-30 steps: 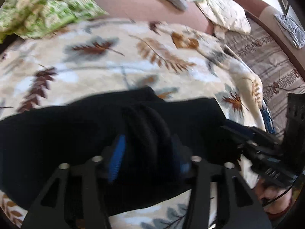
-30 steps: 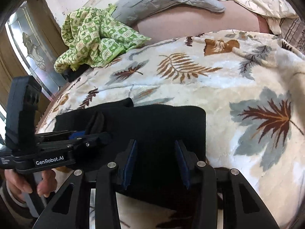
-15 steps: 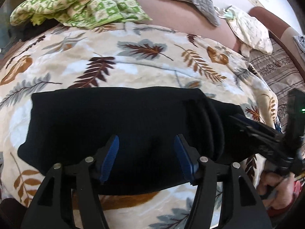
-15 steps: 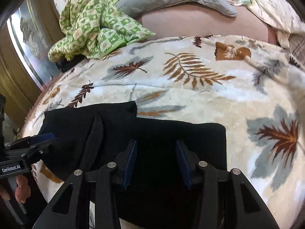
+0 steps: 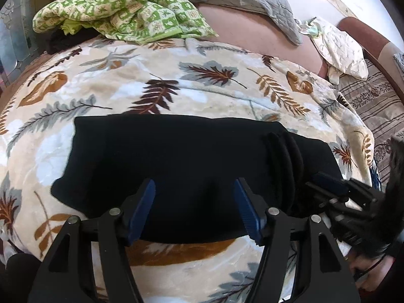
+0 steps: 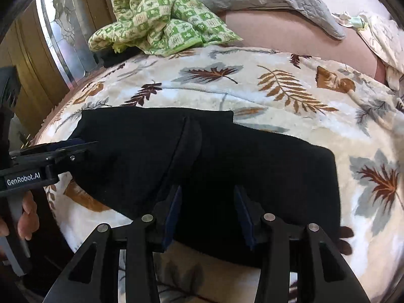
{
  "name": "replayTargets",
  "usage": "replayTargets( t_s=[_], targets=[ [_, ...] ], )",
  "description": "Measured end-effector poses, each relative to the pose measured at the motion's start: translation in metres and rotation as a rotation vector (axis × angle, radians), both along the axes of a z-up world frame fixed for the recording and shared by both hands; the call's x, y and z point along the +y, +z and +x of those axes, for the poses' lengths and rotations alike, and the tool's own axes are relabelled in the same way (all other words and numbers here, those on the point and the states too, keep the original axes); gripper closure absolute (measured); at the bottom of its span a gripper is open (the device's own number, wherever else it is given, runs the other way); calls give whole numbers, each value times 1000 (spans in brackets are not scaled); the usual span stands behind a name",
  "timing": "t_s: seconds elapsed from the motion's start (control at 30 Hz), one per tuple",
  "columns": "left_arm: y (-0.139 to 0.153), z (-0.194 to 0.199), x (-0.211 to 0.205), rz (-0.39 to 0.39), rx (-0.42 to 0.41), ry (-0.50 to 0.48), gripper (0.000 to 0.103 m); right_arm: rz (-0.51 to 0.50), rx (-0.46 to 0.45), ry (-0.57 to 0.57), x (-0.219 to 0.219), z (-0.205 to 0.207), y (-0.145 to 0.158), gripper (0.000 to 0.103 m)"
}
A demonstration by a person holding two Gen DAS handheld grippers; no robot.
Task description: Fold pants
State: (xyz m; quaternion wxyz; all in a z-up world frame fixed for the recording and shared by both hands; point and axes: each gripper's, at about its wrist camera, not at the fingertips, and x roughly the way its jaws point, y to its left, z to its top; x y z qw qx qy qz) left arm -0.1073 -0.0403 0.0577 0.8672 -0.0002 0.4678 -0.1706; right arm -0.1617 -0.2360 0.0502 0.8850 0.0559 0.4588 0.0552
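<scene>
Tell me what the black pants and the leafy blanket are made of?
The black pants look like a soft, matte knit, maybe fleece or cotton: no shine, thick rounded folds near one end. The leafy blanket looks like plush fleece, probably synthetic: its surface has a faint sheen and a fuzzy nap that blurs the printed leaves. Neither can be told for sure by look alone.

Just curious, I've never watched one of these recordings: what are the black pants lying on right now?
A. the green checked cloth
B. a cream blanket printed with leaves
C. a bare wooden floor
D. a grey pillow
B: the black pants lie flat on the leaf-printed blanket; the green checked cloth sits farther back.
</scene>
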Motion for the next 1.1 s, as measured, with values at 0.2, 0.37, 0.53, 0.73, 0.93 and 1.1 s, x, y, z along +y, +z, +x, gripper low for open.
replayTargets(
  t_s=[0.2, 0.37, 0.53, 0.73, 0.93, 1.1],
  targets=[
    [8, -6, 16, -4, -28, 48, 31, 59, -59, -36, -10, -2, 19, 48],
    [15, -14, 25, 1, -55, 67, 28, 79, -7, -31, -5, 7, -3, 48],
    [19, -20, 32, -16, -58, 83, 27, 108, -38, -34, -2, -3, 13, 47],
    [27, -32, 37, -37, -84, 87, 27, 92, -85, -46, 2, -18, 37, 43],
    [32, -41, 38, -59, -92, 100, 23, 74, -121, -28, 12, -31, 57, 24],
    [28, -41, 36, -27, -81, 107, 22, 107, -149, -27, 13, -32, 63, 23]
  ],
)
